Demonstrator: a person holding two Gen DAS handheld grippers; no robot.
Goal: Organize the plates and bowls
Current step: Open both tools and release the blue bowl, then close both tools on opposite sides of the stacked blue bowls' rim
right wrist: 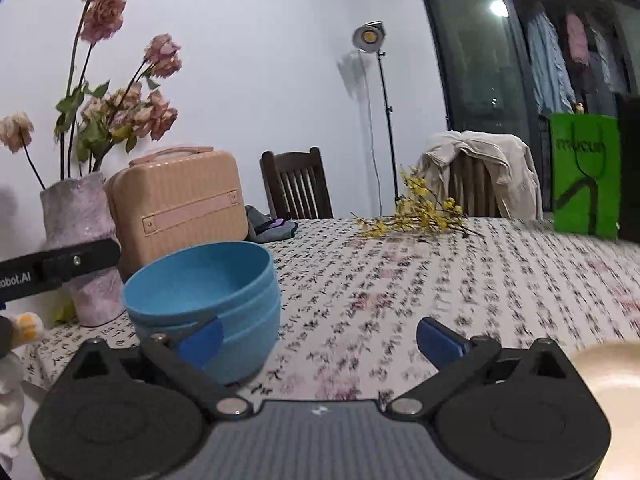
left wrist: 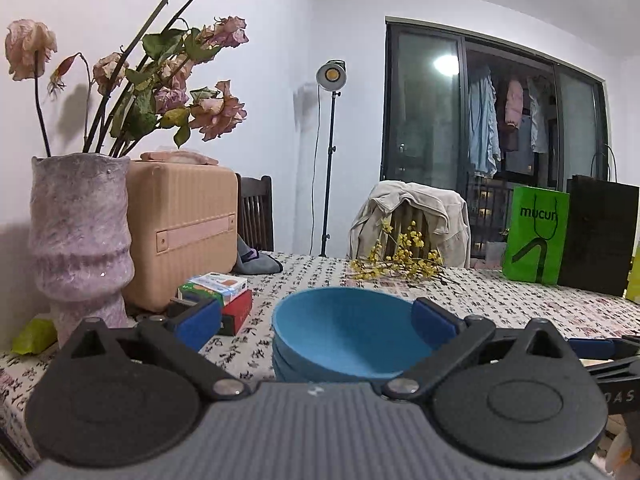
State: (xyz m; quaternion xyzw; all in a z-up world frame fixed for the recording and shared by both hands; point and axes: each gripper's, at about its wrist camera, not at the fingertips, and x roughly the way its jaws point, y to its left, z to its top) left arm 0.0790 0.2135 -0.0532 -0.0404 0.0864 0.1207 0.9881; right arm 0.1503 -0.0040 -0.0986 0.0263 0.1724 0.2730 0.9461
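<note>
A stack of blue bowls [left wrist: 344, 336] stands on the patterned tablecloth [left wrist: 500, 300], right in front of my left gripper [left wrist: 316, 322]. The left gripper is open wide; the stack sits between its blue pads [left wrist: 196, 320] and neither pad presses on it. In the right wrist view the same bowls [right wrist: 204, 292] are at the left. My right gripper [right wrist: 320, 340] is open over bare cloth, its left pad [right wrist: 202, 340] in front of the stack's wall. A cream plate [right wrist: 604, 372] shows at the lower right edge.
Left of the bowls stand a mauve vase of dried roses [left wrist: 80, 240], a peach case [left wrist: 180, 232] and small boxes [left wrist: 224, 296]. Yellow flower sprigs [left wrist: 400, 260] lie at the table's far side, with a green bag [left wrist: 536, 236] and a black bag [left wrist: 600, 236]. Two chairs stand behind.
</note>
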